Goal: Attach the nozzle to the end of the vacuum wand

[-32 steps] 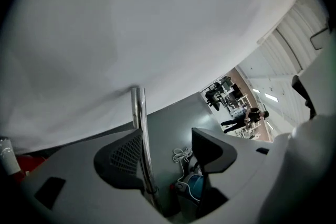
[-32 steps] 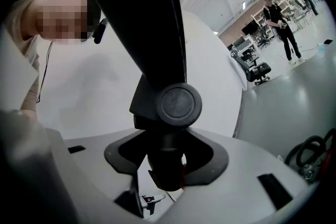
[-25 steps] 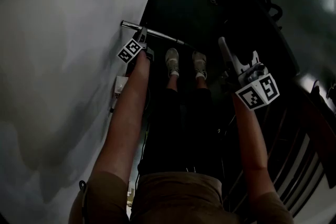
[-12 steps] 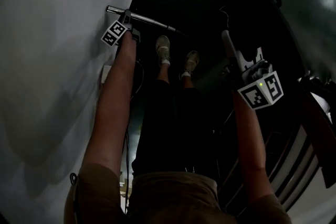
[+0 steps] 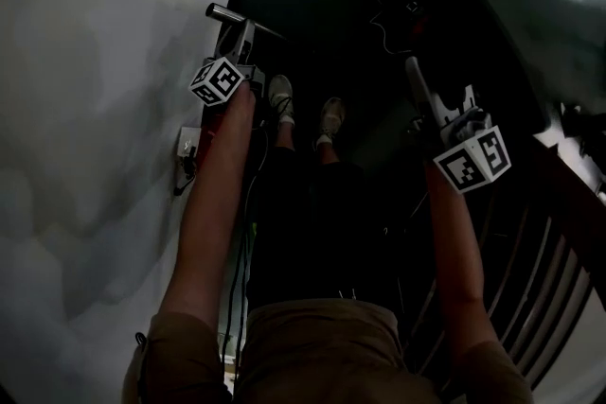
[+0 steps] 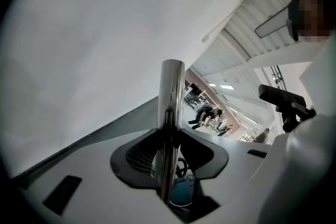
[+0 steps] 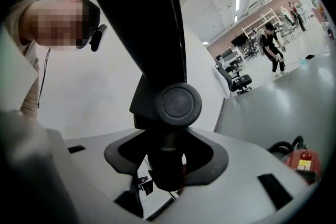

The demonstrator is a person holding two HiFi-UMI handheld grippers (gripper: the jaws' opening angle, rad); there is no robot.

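My left gripper (image 6: 169, 157) has just been closing and clamps the chrome vacuum wand (image 6: 172, 94), which sticks out past its jaws beside the white wall (image 6: 94, 50) on the left. My right gripper (image 7: 166, 162) grips the black nozzle (image 7: 152, 23), well apart to the right.

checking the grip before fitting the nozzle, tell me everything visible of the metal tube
The metal tube is a slim, straight, shiny chrome pipe with a round end. The left gripper has just closed on it, jaws pinching its sides, and it runs past them. In the head view it juts out beside the white wall.
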